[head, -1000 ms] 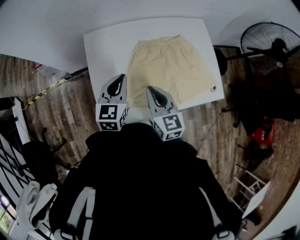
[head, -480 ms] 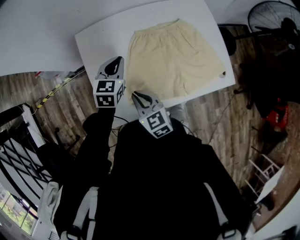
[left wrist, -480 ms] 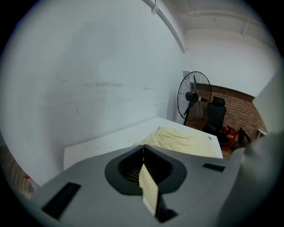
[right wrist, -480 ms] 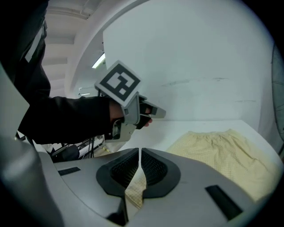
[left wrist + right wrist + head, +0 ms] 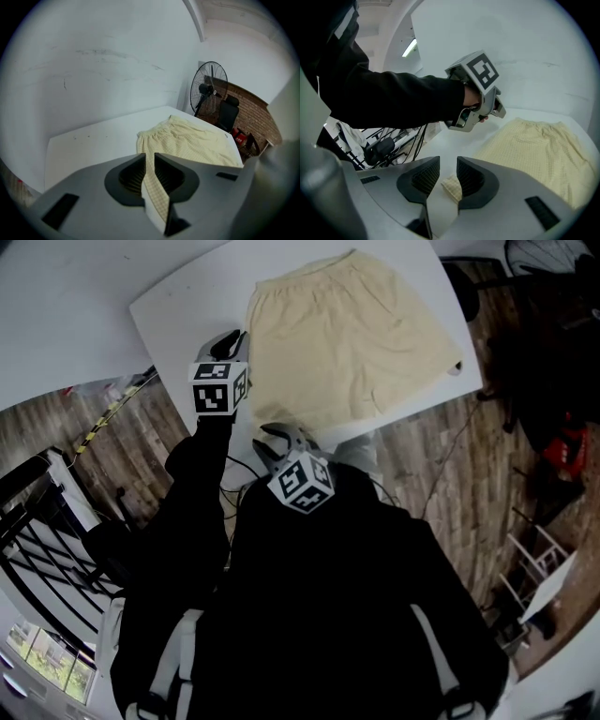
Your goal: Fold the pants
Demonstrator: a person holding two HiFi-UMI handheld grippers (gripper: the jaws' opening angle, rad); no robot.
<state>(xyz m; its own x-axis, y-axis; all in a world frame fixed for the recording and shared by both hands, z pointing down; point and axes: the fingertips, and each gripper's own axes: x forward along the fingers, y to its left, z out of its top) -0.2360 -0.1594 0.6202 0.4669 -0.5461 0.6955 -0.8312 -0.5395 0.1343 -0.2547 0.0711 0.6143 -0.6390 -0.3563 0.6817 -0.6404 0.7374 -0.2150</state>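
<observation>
The pants (image 5: 352, 334) lay spread flat on the white worktop (image 5: 178, 306), waistband toward 12 o'clock and leg hems toward me, nothing folded yet. I held the left hand-held gripper (image 5: 231, 337) at the garment's 9 o'clock edge, and the right hand-held gripper (image 5: 272, 440) low at its 7 o'clock hem corner. I judged this was the placing for picking up one side and carrying it across. The head view gave me that layout but not the jaws. The left gripper view did: its jaws stood only a slit apart, with the side edge of the cloth showing through the slit. I read them as gripping nothing, since the fabric lay undisturbed. The right gripper view showed its jaws wider apart, the hem corner lying in the gap below, not pinched. It alone also showed the left hand-held gripper raised off the worktop in a sleeved hand (image 5: 471, 96).
</observation>
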